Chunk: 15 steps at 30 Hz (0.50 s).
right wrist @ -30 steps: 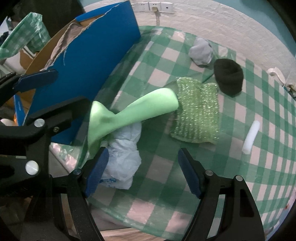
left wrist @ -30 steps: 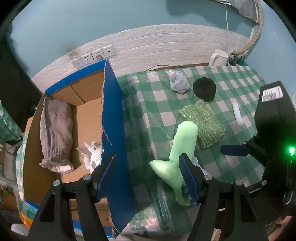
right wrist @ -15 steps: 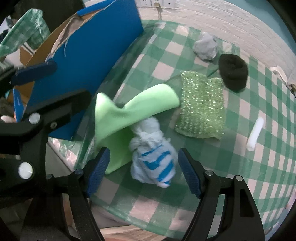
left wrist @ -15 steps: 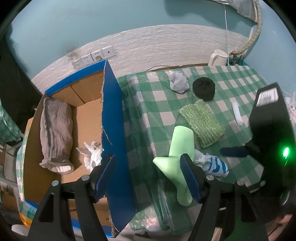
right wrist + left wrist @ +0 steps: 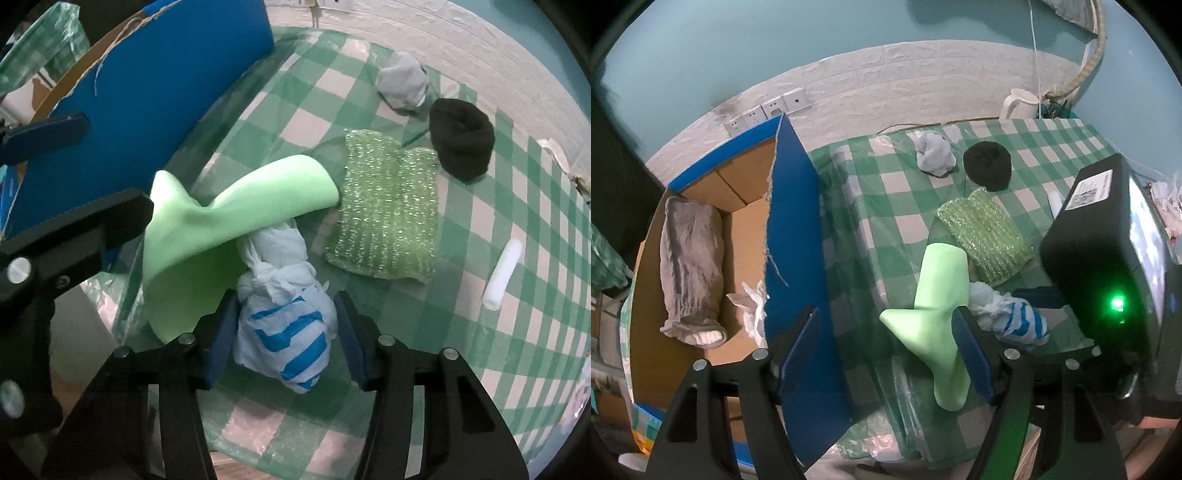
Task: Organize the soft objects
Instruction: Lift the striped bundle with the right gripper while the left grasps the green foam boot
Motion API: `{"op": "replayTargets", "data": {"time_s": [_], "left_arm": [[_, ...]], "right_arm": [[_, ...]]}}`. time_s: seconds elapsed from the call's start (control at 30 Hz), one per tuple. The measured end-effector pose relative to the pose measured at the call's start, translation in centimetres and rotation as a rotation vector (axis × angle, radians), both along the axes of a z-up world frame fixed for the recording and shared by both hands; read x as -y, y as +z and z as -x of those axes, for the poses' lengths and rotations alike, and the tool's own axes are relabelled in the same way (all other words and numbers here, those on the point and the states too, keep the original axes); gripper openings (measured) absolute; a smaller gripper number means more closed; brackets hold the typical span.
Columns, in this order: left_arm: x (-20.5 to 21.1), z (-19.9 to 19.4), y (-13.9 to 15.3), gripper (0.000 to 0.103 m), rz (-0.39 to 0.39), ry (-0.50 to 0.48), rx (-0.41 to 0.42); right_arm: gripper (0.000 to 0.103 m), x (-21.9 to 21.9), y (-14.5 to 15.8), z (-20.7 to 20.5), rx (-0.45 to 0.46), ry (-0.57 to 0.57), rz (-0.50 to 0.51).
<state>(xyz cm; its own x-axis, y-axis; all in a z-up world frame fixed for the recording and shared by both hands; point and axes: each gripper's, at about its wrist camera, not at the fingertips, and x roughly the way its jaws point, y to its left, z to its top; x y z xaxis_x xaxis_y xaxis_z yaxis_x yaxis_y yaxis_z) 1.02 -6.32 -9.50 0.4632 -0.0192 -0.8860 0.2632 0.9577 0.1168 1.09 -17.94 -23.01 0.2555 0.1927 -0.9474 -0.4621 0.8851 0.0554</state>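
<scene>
A: A green-and-white checked tablecloth (image 5: 491,354) is covering the table, a white brick-pattern wall is running behind it, and a blue-sided cardboard box (image 5: 798,236) is standing open off the table's left edge.

B: Nearest first: the right gripper (image 5: 284,332) is pointing steeply down with a knotted white bundle with blue stripes (image 5: 288,332) sitting between its pads. Its jaws have just been closing. The left pad looks to be meeting the fabric; the right pad seems to be showing a sliver of gap, so I am not calling it a firm hold yet.

A: And the left gripper (image 5: 886,350)?

B: It is hanging wide apart and gripping nothing, straddling the box wall, with the pale green foam sheet (image 5: 938,306) just inside its right pad.

A: What is worrying you?

B: That foam sheet is draping over the bundle's knotted top, just beyond the right gripper. If the bundle is lifted, it may be dragging the sheet along or flipping it off the near table edge. The bundle also looks squashy, so a pinch on loose outer fabric could be slipping.

A: Further out?

B: Past the foam a sparkly green knitted cloth (image 5: 388,218) is lying flat, then a rolled black sock (image 5: 461,144) and a balled grey sock (image 5: 402,85) towards the wall. A small white cylinder (image 5: 504,273) is lying off to the right.
</scene>
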Motion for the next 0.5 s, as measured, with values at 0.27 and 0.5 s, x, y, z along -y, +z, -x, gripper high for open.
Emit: {"op": "replayTargets", "data": {"time_s": [0.27, 0.5], "left_arm": [[1.2, -0.3, -0.7, 0.074, -0.009, -0.023, -0.018], [2.5, -0.6, -2.0, 0.075, -0.012, -0.052, -0.058]], "right_arm": [[0.050, 2.4, 0.4, -0.1, 0.012, -0.033, 0.048], [0.050, 6.1, 0.7, -0.8, 0.009, -0.108, 0.063]]}}
